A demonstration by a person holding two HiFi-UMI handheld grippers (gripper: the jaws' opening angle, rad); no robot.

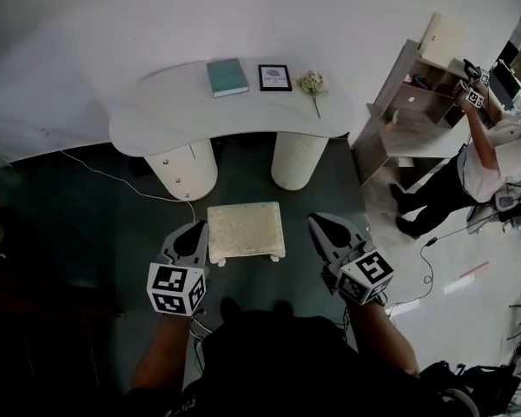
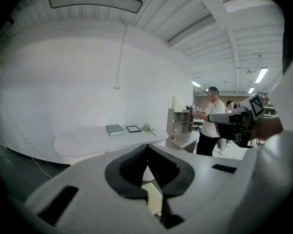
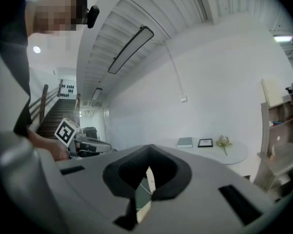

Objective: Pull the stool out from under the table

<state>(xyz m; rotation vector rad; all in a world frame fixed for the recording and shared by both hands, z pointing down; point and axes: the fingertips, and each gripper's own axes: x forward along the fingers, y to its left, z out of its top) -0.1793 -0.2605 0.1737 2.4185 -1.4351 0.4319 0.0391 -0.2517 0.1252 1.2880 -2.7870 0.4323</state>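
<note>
With left gripper [image 1: 194, 228] and right gripper [image 1: 318, 222] both closed, empty, flanking the stool [image 1: 246, 230] (seemingly clear of the table [image 1: 156, 122]), risk of tipping it by drifting inward.

Your left hand-held gripper [image 2: 147, 148] hid all but a sliver of the stool [image 2: 153, 196] in its own view, and the framed print [image 1: 274, 77] on the table [image 1: 156, 115] was too small to read.

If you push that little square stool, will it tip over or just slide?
Probably slide: the stool looks low and wide on stubby feet, so tipping seems unlikely. The dark floor looks smooth and shiny, so it should glide rather than catch. Its textured top may be padded and give a little.
</note>
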